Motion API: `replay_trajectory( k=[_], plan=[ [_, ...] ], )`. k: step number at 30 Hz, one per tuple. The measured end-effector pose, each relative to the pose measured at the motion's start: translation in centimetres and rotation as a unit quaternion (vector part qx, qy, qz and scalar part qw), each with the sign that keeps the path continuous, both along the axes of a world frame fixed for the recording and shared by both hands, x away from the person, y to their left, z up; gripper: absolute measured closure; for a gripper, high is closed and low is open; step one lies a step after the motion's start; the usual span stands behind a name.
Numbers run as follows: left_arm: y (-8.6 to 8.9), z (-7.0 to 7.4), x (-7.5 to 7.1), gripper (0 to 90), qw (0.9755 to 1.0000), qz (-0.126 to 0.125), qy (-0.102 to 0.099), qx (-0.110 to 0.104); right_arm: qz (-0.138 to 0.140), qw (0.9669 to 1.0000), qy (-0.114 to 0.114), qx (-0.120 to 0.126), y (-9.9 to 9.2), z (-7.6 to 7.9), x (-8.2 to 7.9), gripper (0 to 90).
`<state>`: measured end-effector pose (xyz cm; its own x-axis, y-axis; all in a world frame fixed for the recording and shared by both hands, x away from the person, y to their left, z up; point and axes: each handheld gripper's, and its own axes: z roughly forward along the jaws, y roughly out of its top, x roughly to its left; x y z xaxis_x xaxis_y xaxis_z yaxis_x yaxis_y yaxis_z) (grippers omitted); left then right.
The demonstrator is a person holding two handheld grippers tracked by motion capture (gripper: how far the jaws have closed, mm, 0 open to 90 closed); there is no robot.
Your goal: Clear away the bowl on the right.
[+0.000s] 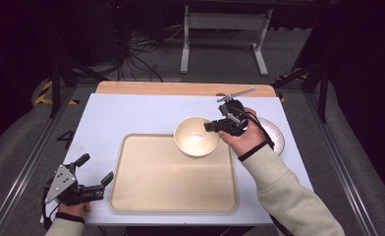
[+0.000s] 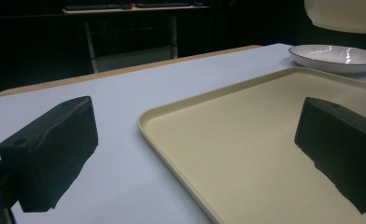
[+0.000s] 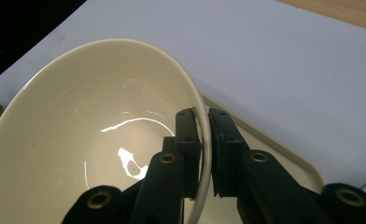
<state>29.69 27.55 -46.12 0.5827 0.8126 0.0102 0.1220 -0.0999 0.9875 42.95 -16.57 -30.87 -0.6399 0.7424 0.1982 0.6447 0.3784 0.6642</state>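
Still mid-carry: bowl pinched by its rim, slip the main risk

High view. Right gripper (image 1: 211, 127) held the bowl (image 1: 196, 136) by its right rim, over the far right corner of the tray (image 1: 173, 196). From above I could not tell whether the bowl hung clear of the tray or rested on it. A plate (image 1: 277, 132) lay on the table (image 1: 131, 115) just right of the tray, partly behind the hand. Left gripper (image 1: 96, 172) sat near the tray's near left corner, jaws spread wide and holding nothing.

Left gripper view. Both pads (image 2: 50, 154) stood far apart, with bare table and tray (image 2: 246, 154) between them. The plate (image 2: 335, 57) rested beyond the tray; the bowl (image 2: 344, 16) showed at the top edge well above it, so the bowl looked lifted.

Right gripper view. The jaws were all but closed, one pad (image 3: 186, 140) inside the bowl (image 3: 78, 130) and one outside, clamping the thin rim. The bowl looked tilted, its weight hanging out to one side of the grip.

Risks, as judged. A grip on one edge of a glossy bowl could let it pivot or slide out, more so if the hand jerked. Lowered while tilted, the bowl could catch the tray's raised lip, then rock or tip. A swing to the right could knock it against the plate.
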Motion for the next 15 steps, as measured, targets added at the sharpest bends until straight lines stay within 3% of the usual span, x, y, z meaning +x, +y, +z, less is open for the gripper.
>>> replay_trajectory(
  k=[15],
  plan=[
    [0.0,0.0,0.0,0.2,1.0,-0.001,-0.001,0.001,0.037,0.9993,0.012,0.0,3.4,-2.7,-0.3,83.1]
  ],
)
